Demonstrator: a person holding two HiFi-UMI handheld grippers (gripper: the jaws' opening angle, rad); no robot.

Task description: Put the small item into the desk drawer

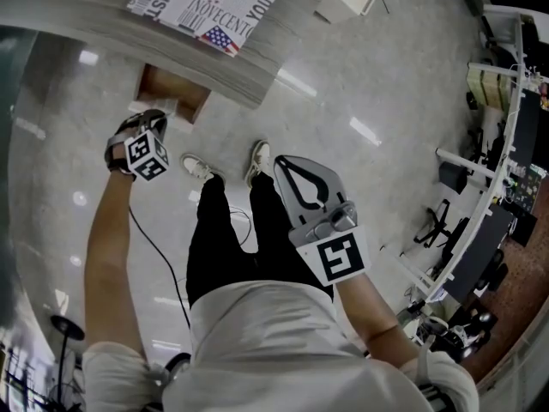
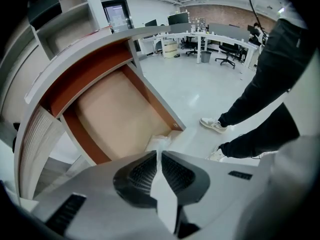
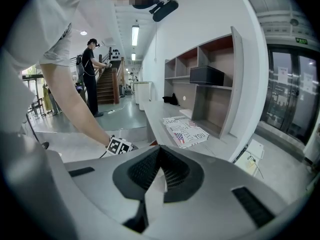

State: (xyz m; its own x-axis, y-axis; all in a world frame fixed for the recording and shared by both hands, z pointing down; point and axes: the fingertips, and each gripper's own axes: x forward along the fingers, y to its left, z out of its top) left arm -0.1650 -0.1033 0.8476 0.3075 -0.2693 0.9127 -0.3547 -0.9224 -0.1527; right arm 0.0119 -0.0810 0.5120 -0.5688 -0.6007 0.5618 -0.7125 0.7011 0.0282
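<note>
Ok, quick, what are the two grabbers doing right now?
Left gripper: closed, fingers pinching a small white crumpled item.
Right gripper: closed, nothing in it.

A printed newspaper (image 1: 206, 7) lies flat on the grey curved desk (image 1: 77, 15), its brown drawer (image 1: 171, 93) pulled open.

Glossy pale grey floor (image 1: 360, 84) catches reflections of the ceiling lights. A curved grey wood-grain worktop (image 1: 86, 7) runs along a white wall (image 3: 200, 14). An open shelving unit (image 3: 210, 84), brown inside, rises at its back. Strip lights (image 3: 135, 35) line the ceiling. Glass doors (image 3: 290, 99) are off to one side, a staircase (image 3: 107, 86) at the far end. Across the room are white desks (image 2: 200, 35), black office chairs (image 2: 227, 51) and a brick wall (image 2: 222, 13).
</note>
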